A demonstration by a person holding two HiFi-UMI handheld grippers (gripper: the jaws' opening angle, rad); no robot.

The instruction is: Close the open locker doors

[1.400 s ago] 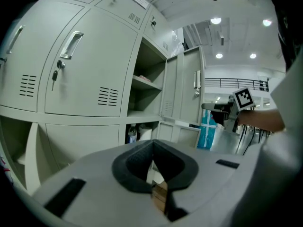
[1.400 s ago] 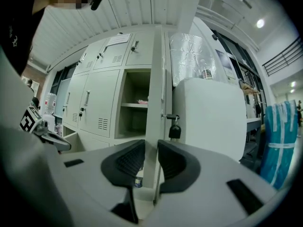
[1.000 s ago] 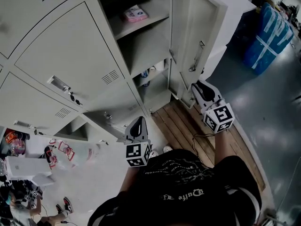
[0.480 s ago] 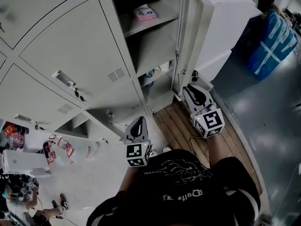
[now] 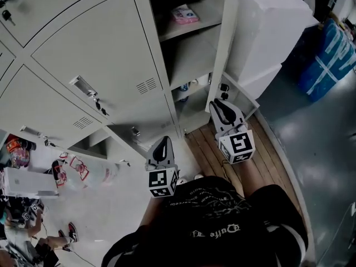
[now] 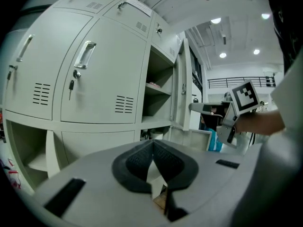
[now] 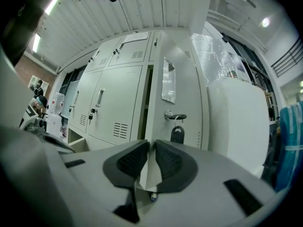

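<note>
White lettering is showing on the person's black shirt [image 5: 208, 231], upside down from where the head view looks; it is reading roughly as "Duffe", with a small mark after it too fine to make out. The cubes on the left gripper [image 5: 161, 147] and the right gripper [image 5: 221, 107] are carrying black-and-white square patterns, not letters or numbers. A pale sheet [image 7: 169, 86] is sticking to the open locker door [image 7: 177, 103], its print too small to read. The pink packet [image 5: 185, 14] on the shelf is showing print too, but it is blurring out.
</note>
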